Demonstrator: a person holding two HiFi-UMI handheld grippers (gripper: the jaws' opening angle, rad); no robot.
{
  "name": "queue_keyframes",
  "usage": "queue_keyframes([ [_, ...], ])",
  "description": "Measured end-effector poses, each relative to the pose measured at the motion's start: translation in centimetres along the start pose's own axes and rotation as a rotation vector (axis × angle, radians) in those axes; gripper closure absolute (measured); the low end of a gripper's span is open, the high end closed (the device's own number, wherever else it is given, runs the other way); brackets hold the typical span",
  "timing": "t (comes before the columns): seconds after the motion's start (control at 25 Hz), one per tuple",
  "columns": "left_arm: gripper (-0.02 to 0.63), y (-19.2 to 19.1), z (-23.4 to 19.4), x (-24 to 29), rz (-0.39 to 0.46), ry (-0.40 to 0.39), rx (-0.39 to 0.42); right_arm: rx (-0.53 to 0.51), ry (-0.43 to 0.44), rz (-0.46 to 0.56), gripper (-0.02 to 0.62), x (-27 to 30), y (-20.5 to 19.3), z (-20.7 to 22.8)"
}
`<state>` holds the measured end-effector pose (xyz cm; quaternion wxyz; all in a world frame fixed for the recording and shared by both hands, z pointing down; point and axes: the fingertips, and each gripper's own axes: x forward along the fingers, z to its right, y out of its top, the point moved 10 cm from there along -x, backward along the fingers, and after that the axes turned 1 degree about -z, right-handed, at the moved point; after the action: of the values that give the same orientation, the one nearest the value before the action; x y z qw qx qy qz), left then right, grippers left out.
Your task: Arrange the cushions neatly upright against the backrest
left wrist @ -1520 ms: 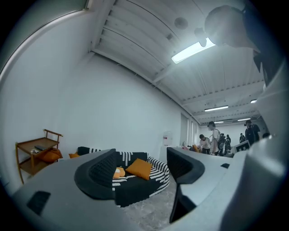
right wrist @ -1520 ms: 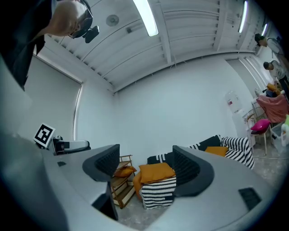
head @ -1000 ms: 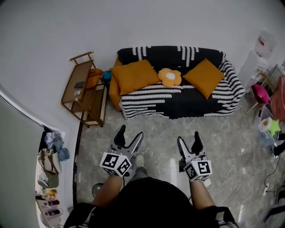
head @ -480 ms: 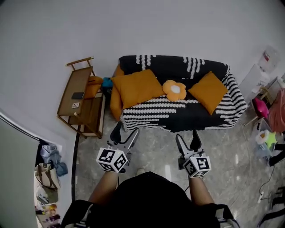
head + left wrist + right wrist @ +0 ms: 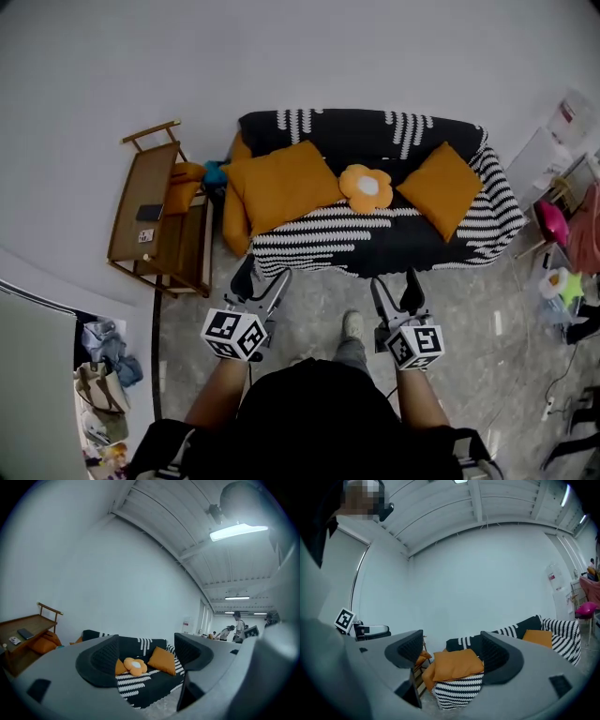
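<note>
Three cushions sat askew on the sofa (image 5: 375,246): big orange cushion (image 5: 281,185) at its left end, flower cushion (image 5: 367,187) mid-seat, small orange cushion (image 5: 447,188) to the right. Approach step, I reckoned. My left gripper (image 5: 263,281) and right gripper (image 5: 397,284) had fingers wide and empty, well short of the seat. Next call: reach in for one

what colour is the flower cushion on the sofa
Orange petals with a white centre; the flower cushion shows best in the head view.

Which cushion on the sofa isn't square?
The flower cushion in the middle: petal-shaped, orange with a white centre. The left cushion and right cushion are plain orange squares.
</note>
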<state>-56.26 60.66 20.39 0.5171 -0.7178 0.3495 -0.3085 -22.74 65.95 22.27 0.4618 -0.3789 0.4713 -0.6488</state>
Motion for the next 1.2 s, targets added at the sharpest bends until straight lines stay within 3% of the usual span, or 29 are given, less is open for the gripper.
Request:
queue_keyframes([
  [0.28, 0.235, 0.7, -0.4, 8.6, 0.020, 0.059, -0.008, -0.035, 0.058, -0.038, 0.221, 7.6, 1.8, 7.8],
  [0.68, 0.235, 1.7, 1.7, 22.4, -0.014, 0.065, 0.006, -0.064, 0.181, -0.097, 0.221, 16.7, 5.0, 17.7],
  [0.96, 0.235, 0.7, 3.7, 30.4, -0.064, 0.013, 0.003, -0.033, 0.100, -0.101, 0.221, 17.9, 6.1, 24.4],
  [1.2, 0.235, -0.9, 3.1, 34.9, -0.143, -0.027, -0.012, -0.008, 0.039, -0.137, 0.221, 19.0, 5.2, 26.9],
])
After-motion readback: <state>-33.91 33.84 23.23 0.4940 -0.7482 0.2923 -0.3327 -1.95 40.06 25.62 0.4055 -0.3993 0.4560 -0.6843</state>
